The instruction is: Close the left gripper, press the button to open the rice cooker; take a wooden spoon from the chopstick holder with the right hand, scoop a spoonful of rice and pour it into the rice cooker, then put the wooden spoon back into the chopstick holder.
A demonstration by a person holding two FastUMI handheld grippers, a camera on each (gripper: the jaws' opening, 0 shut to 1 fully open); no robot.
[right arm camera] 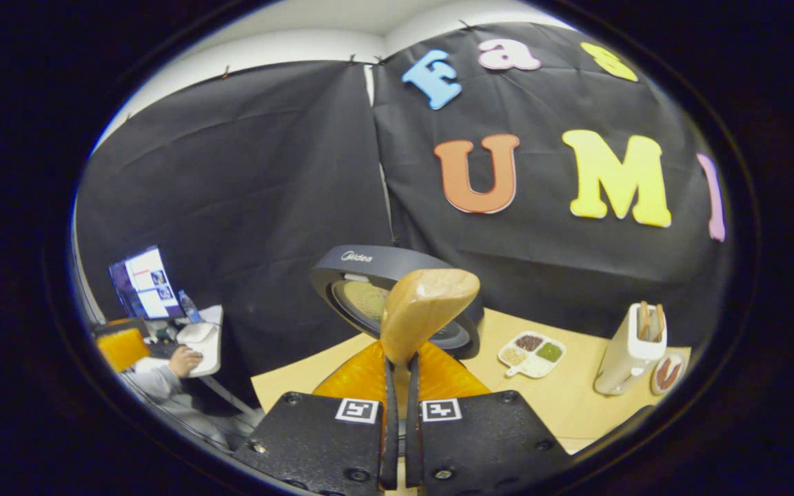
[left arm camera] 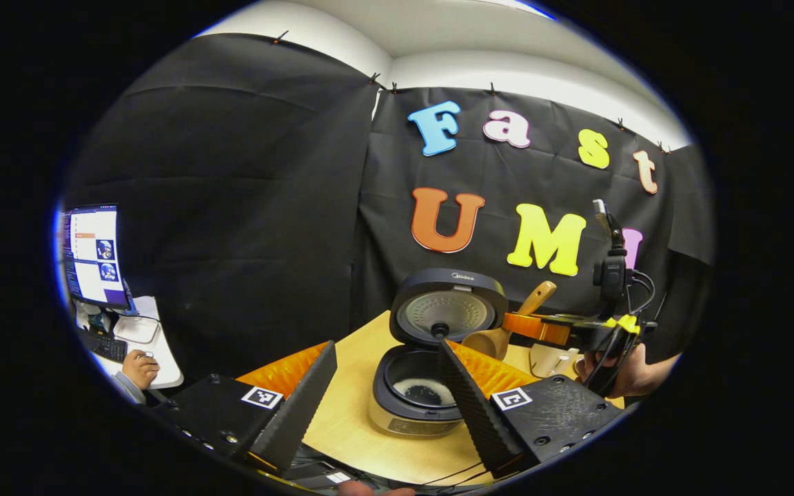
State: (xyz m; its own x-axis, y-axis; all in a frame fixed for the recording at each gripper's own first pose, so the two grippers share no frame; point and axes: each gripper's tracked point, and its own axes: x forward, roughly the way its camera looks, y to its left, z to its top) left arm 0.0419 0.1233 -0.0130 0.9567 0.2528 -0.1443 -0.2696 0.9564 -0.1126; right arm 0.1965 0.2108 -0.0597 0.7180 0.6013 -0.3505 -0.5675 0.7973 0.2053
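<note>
The rice cooker (left arm camera: 416,403) stands on the table with its lid (left arm camera: 449,308) raised, and a little white rice lies in the pot. My left gripper (left arm camera: 387,343) hovers in front of it, open, holding nothing. My right gripper (left arm camera: 542,329), held by a hand, is shut on the wooden spoon (left arm camera: 488,342), whose bowl hangs just right of the cooker's lid. In the right gripper view the spoon's bowl (right arm camera: 426,308) rises from my shut right gripper (right arm camera: 400,365) in front of the cooker's lid (right arm camera: 362,275). The white chopstick holder (right arm camera: 628,353) stands at the right with utensils in it.
A white divided plate (right arm camera: 531,353) with grains and beans lies between cooker and holder. A small dish (right arm camera: 668,373) sits beside the holder. The wooden table (left arm camera: 355,393) ends at the black cloth walls. At the left a person's hand (right arm camera: 182,359) rests at a desk with a monitor (right arm camera: 142,281).
</note>
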